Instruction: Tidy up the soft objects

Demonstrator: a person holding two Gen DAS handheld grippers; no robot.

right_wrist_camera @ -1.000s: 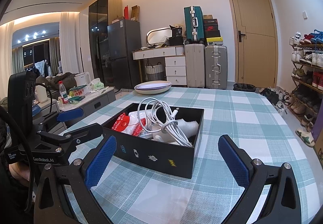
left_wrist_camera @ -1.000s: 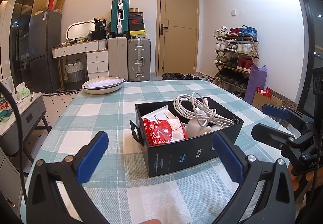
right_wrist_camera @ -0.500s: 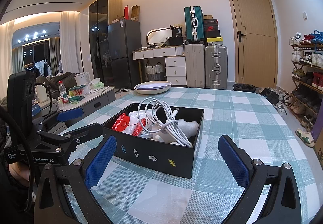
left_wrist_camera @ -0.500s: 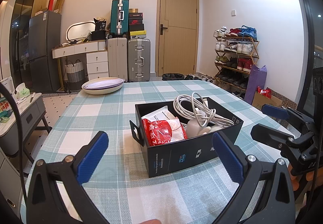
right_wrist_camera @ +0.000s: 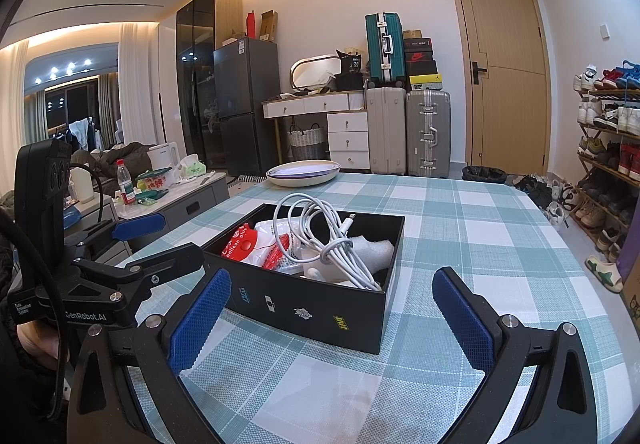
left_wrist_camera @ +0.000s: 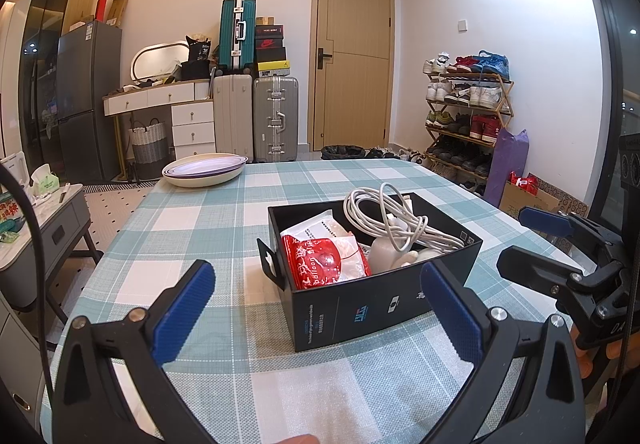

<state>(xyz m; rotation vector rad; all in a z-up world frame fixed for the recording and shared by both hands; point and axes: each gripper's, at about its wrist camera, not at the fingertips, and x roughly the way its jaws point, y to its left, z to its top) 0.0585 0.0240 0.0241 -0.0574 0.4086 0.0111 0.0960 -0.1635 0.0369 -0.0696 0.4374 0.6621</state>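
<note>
A black open box (left_wrist_camera: 360,308) (right_wrist_camera: 320,308) stands on the checked tablecloth. Inside lie a red balloon packet (left_wrist_camera: 320,262) (right_wrist_camera: 240,246), a white plastic packet (left_wrist_camera: 312,228), a coiled white cable (left_wrist_camera: 392,219) (right_wrist_camera: 332,240) and white foam wrap (right_wrist_camera: 374,250). My left gripper (left_wrist_camera: 316,308) is open just in front of the box, at table height, with nothing between its blue pads. My right gripper (right_wrist_camera: 332,312) is open too, facing the box's long side from the near right. Each gripper shows at the edge of the other's view.
A stack of shallow oval dishes (left_wrist_camera: 205,168) (right_wrist_camera: 303,171) sits at the table's far left corner. A low grey side table (right_wrist_camera: 180,199) with bottles stands left of the table. Suitcases, a dresser and a shoe rack line the walls.
</note>
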